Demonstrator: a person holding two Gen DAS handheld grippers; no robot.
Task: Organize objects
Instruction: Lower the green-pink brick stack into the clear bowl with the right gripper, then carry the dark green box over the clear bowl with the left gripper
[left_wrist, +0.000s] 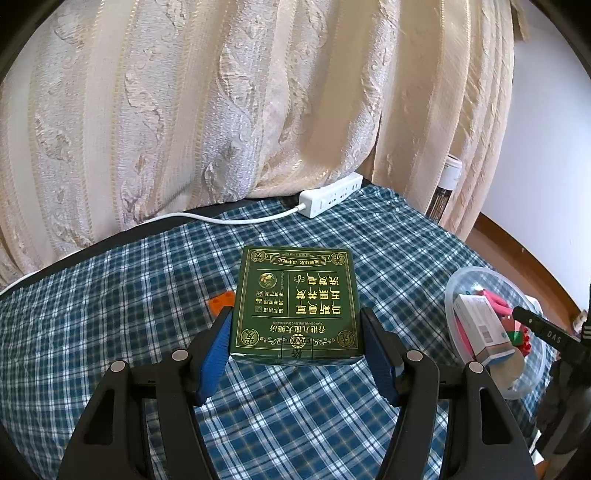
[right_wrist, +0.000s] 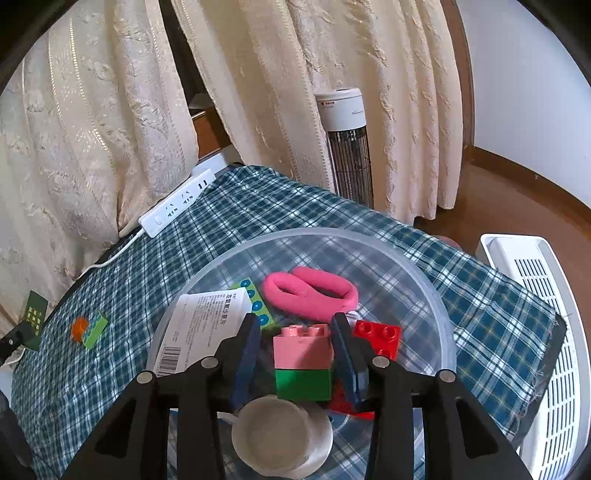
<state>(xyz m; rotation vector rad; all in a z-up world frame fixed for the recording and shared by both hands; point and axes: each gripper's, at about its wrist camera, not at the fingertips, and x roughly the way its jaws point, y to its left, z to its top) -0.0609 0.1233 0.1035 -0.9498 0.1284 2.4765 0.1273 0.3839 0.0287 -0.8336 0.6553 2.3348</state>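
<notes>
The left gripper (left_wrist: 295, 332) is sitting wide open around the near end of the green box (left_wrist: 295, 302), a blue pad hugging each side. I can't tell if the pads are actually pressing it. The box is lying flat mid-table on the plaid cloth (left_wrist: 129, 295), with open cloth on its left and far sides. An orange block (left_wrist: 220, 302) is peeking out just left of it. A power strip (left_wrist: 330, 195) is lying at the far edge against the curtain (left_wrist: 184, 110).

The right gripper (right_wrist: 295, 343) is hanging over the clear bowl (right_wrist: 439, 295), its fingers spread a bit wider than the pink block (right_wrist: 302, 345) between them. That block is stacked on a green block (right_wrist: 303, 384). The right finger looks right against it and the left one is showing a gap, so a real grip isn't clear. The bowl is pretty crowded: a pink band (right_wrist: 314, 295), a red block (right_wrist: 378, 338), a white carton (right_wrist: 201, 328) and a tape roll (right_wrist: 280, 435).

Only the right view is showing the table's right edge, with a white heater (right_wrist: 535, 332) just past it, a tower fan (right_wrist: 349, 147) behind, and a small green block (right_wrist: 95, 329) out on the cloth to the left. Only the left view is showing the box's top.
</notes>
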